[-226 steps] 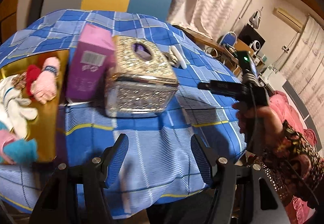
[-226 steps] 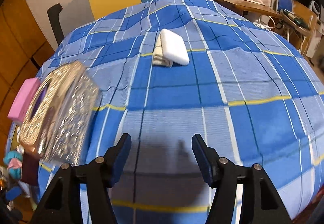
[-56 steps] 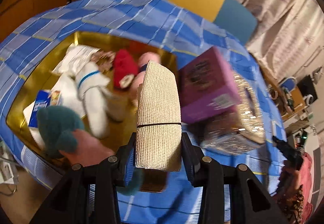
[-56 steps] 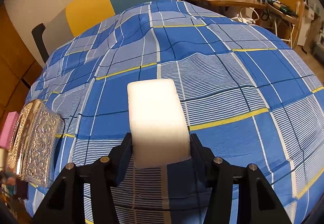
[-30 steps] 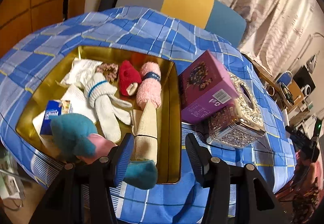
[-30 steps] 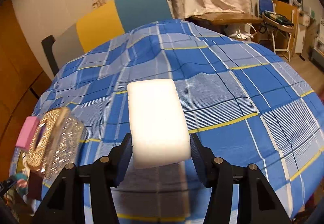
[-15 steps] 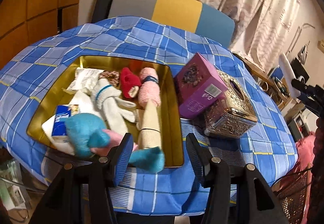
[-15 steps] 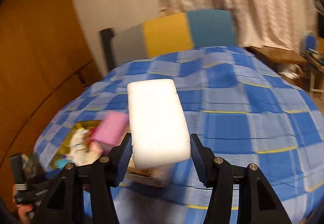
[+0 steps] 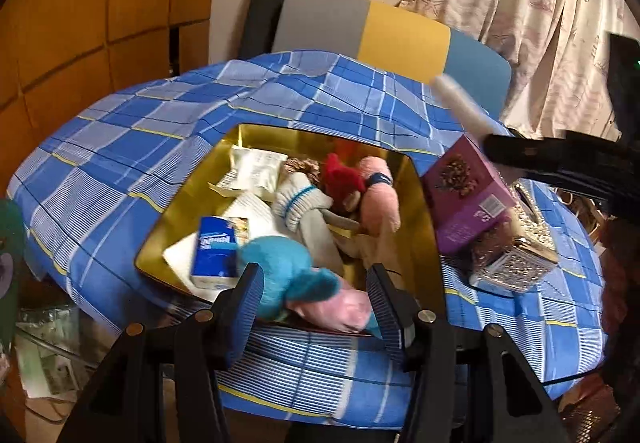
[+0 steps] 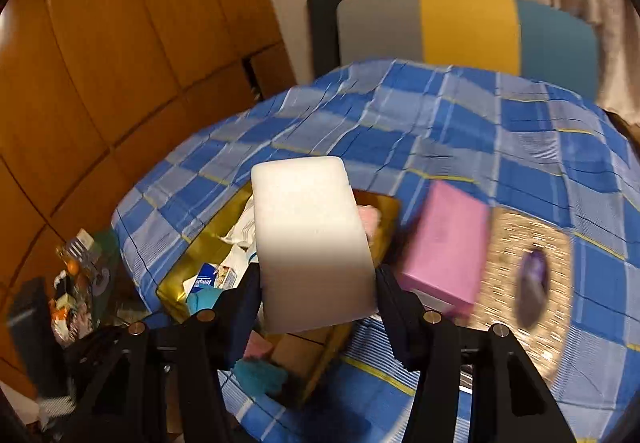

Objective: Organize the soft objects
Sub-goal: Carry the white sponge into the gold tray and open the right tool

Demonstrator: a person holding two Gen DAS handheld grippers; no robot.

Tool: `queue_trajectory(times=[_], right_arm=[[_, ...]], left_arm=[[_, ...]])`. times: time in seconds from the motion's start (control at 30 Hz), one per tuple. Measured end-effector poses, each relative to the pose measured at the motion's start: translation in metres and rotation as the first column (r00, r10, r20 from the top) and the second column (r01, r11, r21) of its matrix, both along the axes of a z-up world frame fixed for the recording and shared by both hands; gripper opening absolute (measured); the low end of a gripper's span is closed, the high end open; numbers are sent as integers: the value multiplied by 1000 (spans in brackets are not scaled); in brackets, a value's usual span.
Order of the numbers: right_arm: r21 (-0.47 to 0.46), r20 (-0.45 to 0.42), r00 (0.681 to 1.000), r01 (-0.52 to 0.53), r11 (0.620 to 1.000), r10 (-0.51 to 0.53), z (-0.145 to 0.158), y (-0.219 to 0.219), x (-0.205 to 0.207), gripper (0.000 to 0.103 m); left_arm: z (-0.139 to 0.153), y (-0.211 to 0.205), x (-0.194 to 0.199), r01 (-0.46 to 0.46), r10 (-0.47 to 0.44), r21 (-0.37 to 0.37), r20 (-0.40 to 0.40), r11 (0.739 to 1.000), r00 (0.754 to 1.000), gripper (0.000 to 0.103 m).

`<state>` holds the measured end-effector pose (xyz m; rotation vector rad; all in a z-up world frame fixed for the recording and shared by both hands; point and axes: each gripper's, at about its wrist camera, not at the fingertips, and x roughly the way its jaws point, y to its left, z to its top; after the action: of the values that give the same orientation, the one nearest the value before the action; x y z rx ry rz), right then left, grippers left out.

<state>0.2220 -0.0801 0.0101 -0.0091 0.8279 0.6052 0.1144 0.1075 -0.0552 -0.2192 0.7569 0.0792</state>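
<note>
Presently, findings by item:
Right gripper [image 10: 316,299]: jaws clenched on a white rectangular foam sponge block [image 10: 310,239], matte and fine-pored, held above the tray.
Left gripper [image 9: 314,297]: jaws released, nothing between them.
Tray: shallow gold metal tray [image 9: 188,203] on a blue plaid tablecloth [image 9: 120,147], holding a ribbed white sock [image 9: 304,211], fluffy pink sock [image 9: 378,199], red knit piece [image 9: 340,177] and teal plush item [image 9: 280,263].
Writing: blue tissue packet [image 9: 214,251], lettering blurred, unreadable.
Beside tray: purple cardboard box [image 9: 466,195], barcode label; embossed silver tissue box [image 9: 516,255].
</note>
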Motion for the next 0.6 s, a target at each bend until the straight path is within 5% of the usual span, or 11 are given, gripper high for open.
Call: queue_trajectory(times=[0.6], right_arm=[[-186,-19,998,-64,981,61,-52,96,59,57]], left_arm=[[-11,32,2,-116,116,45,-5,992,993,54]])
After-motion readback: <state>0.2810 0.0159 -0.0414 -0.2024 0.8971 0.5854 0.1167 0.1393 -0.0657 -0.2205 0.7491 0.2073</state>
